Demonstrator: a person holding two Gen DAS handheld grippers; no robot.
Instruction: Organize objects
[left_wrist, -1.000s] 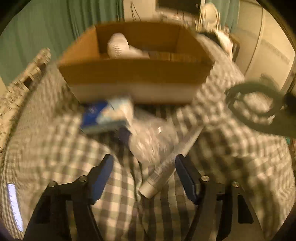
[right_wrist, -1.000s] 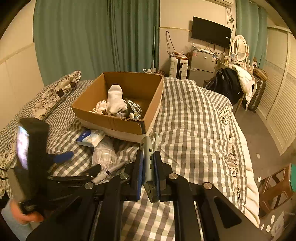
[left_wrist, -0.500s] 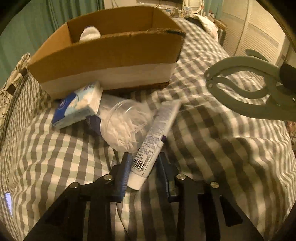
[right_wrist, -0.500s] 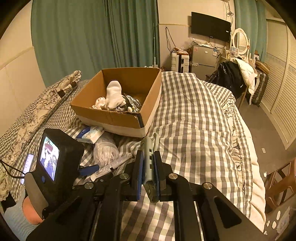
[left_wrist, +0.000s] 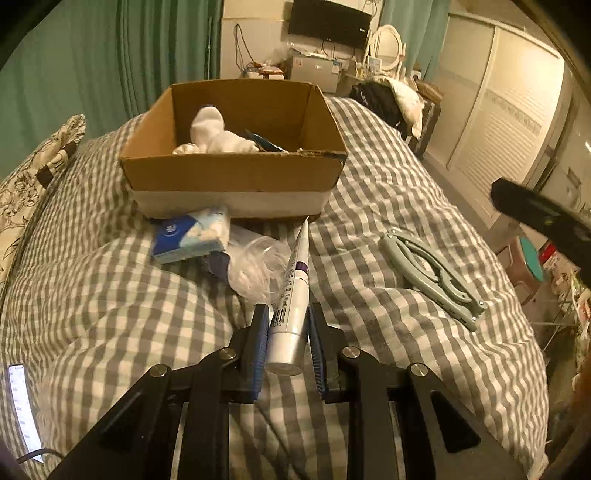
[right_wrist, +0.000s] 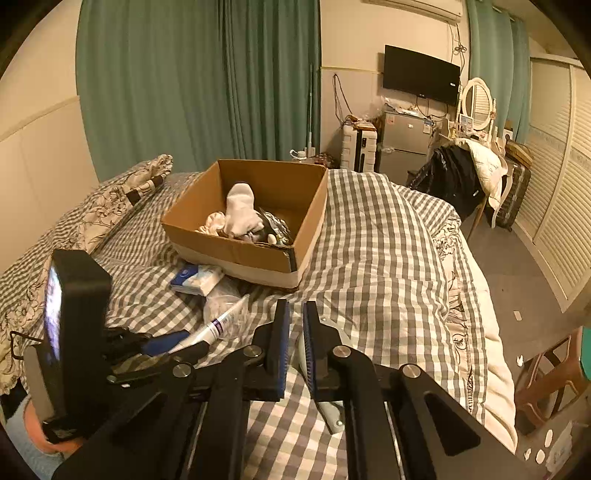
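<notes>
My left gripper (left_wrist: 286, 321) is shut on a white tube (left_wrist: 295, 291), gripping it near its capped end; the tube points toward the cardboard box (left_wrist: 232, 177). The box holds white socks (left_wrist: 212, 134) and other items. A blue tissue pack (left_wrist: 192, 234) and a clear plastic bag (left_wrist: 255, 266) lie in front of the box. A grey-green folding hanger (left_wrist: 432, 271) lies on the checked bedcover at the right. My right gripper (right_wrist: 293, 317) stands above the hanger (right_wrist: 330, 417), jaws narrowly apart with nothing between them. The left gripper's blue fingers (right_wrist: 162, 345) and the tube (right_wrist: 221, 323) also show in the right wrist view.
A checked duvet (right_wrist: 388, 258) covers the bed. Floral pillows (right_wrist: 122, 192) lie at the left. A phone (left_wrist: 24, 404) lies at the bed's left edge. Beyond the bed are a fridge (right_wrist: 402, 147), a chair with clothes (right_wrist: 461, 177) and wardrobe doors (right_wrist: 557, 192).
The left gripper closed on the white tube and lifted back. The right gripper let go of the grey-green hanger, which now lies on the bedcover.
</notes>
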